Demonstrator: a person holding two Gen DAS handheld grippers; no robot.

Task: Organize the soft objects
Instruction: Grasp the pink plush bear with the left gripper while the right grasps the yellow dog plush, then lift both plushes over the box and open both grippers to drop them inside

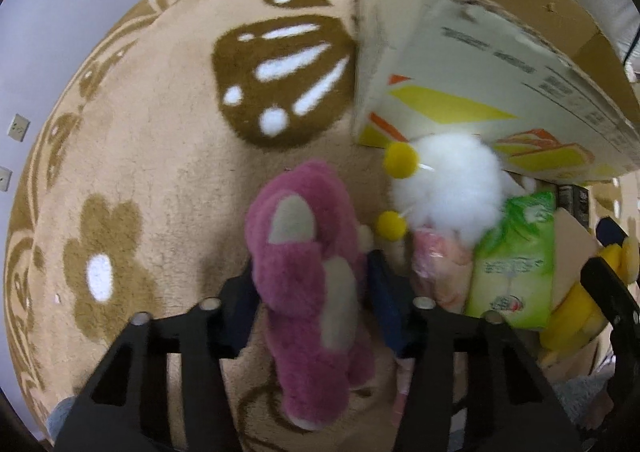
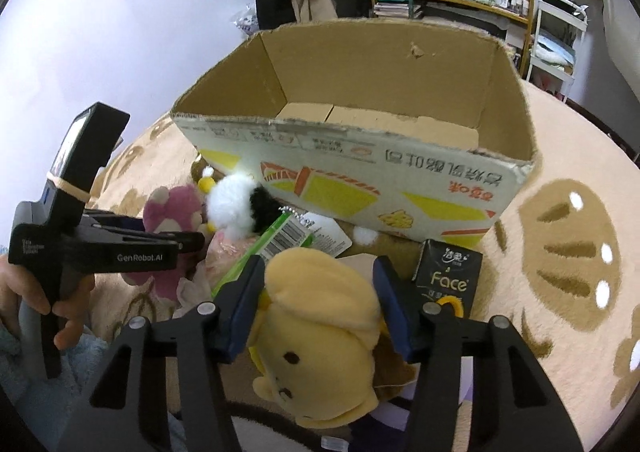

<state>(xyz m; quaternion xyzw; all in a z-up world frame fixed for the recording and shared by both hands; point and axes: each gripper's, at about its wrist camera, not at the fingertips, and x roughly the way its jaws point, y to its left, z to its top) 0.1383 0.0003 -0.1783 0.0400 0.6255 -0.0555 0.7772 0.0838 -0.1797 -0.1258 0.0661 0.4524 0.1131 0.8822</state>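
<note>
L tool point(image 1: 312, 292) clenched on pink bear point(image 1: 308, 292), pads squeezing body from both sides. R tool point(image 2: 320, 304) clenched on yellow plush point(image 2: 320, 336). Both toys low on rug point(image 1: 160, 172); open box point(image 2: 360, 124) just ahead of tools, prob. the destination. Tissue packs beside the tools.

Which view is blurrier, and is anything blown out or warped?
Left wrist: softer, motion-smeared; the white plush is blown out, the box print unreadable. Right wrist: sharper, the box print and black pack legible. Both: fisheye bends the rug edges, corners black.
</note>
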